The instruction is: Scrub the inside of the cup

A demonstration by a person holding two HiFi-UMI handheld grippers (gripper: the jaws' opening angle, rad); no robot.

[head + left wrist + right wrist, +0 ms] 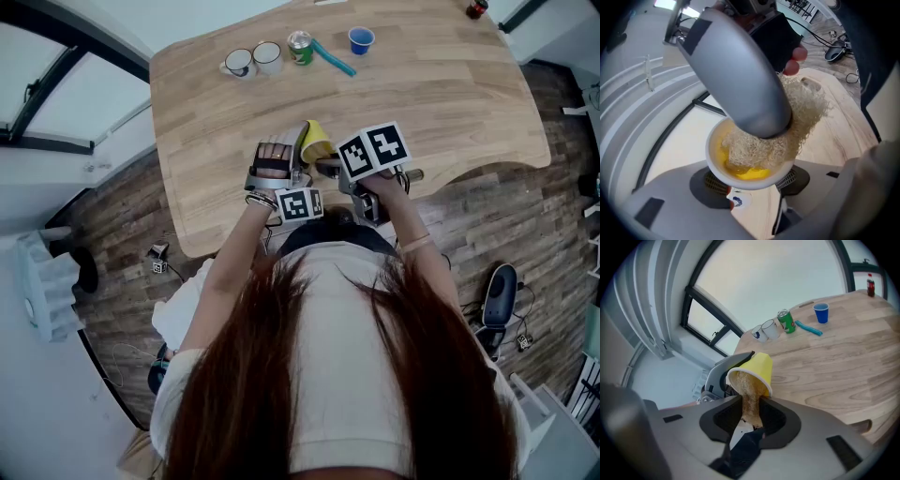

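A yellow cup (315, 141) with a white rim is held tipped on its side above the near edge of the wooden table (450, 103). My left gripper (279, 172) is shut on the cup (740, 174), with a pad on either side of its wall. My right gripper (367, 167) is shut on a beige loofah scrubber (750, 401), and the scrubber's far end is inside the cup's mouth (746, 380). In the left gripper view the loofah (764, 140) fills most of the cup, and the right gripper's grey jaw covers part of it.
At the table's far side stand two white mugs (251, 61), a green can (299, 47), a teal brush (335, 59) and a blue cup (361, 39). A dark bottle (476, 8) sits at the far right corner. Cables and a device lie on the floor to the right.
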